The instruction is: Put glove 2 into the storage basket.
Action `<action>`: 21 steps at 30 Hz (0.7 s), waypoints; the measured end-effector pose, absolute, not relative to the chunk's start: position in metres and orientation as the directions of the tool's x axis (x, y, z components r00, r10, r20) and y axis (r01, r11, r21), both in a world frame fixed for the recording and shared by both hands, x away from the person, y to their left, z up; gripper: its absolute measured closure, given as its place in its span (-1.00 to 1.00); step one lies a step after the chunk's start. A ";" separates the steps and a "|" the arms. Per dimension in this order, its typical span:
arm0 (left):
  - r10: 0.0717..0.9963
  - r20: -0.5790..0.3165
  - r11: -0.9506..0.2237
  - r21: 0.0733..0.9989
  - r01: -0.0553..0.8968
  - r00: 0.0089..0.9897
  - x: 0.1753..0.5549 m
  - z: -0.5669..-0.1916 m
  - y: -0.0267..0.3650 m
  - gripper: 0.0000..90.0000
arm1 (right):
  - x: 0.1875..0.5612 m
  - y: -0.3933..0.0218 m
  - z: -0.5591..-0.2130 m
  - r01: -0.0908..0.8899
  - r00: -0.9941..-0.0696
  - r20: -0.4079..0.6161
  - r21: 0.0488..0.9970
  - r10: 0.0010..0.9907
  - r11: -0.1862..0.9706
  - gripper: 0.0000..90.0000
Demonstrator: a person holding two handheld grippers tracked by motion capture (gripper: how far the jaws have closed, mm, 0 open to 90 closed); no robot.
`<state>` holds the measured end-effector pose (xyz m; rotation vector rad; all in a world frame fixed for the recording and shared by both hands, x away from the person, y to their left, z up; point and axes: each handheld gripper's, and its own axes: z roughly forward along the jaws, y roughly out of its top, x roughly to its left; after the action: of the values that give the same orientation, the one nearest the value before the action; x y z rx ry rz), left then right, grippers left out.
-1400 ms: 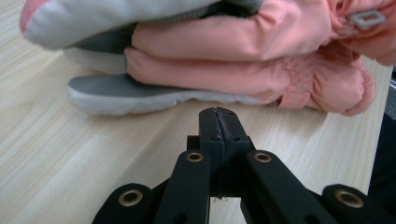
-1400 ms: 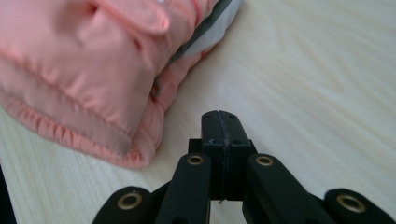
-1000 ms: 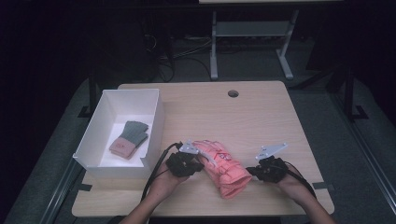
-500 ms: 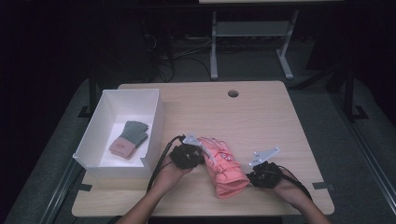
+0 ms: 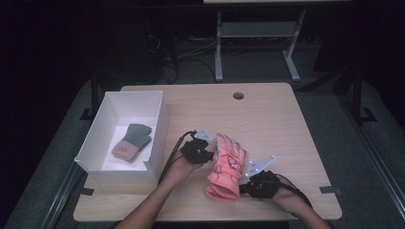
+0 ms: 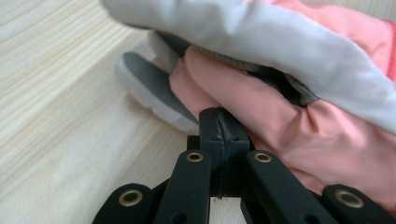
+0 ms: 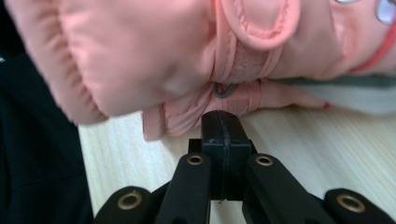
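So the pink ski gloves (image 5: 225, 168) have slid a bit closer to the white box (image 5: 157, 125) over the last second, still stacked and lying on the table (image 5: 286, 129) just right of it. Both hands came along with them. The left gripper (image 5: 206, 153) has its jaws pressed together against the fingers end, on the side facing the box. The right gripper (image 5: 244, 187), jaws together too, sits at the cuff end on the far side from the box. Neither one is pinching fabric; looks to me like they're nudging the pair along. There's already a grey-and-pink pair (image 5: 132, 141) inside the box, so I'd guess that's where these are headed, though they're not in yet.
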<state>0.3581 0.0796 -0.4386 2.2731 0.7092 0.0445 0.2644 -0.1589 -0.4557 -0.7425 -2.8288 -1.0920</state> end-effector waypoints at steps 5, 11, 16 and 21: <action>0.479 -0.182 -0.602 0.644 0.472 0.859 0.364 -0.441 0.075 0.99 | 0.261 -0.148 -0.454 0.421 -0.897 0.189 0.639 0.399 0.644 1.00; 0.437 -0.200 -0.619 0.641 0.455 0.877 0.367 -0.442 0.069 0.99 | 0.259 -0.137 -0.454 0.397 -0.909 0.182 0.649 0.375 0.649 1.00; 0.431 -0.194 -0.629 0.636 0.447 0.881 0.367 -0.443 0.070 0.99 | 0.257 -0.133 -0.452 0.393 -0.911 0.184 0.658 0.368 0.643 1.00; 0.470 -0.190 -0.599 0.649 0.469 0.862 0.366 -0.438 0.080 0.93 | 0.256 -0.148 -0.447 0.417 -0.896 0.186 0.663 0.402 0.622 1.00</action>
<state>0.3657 0.0800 -0.4378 2.3016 0.6761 0.0005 0.2560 -0.1477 -0.4470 -0.7099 -2.8116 -1.1570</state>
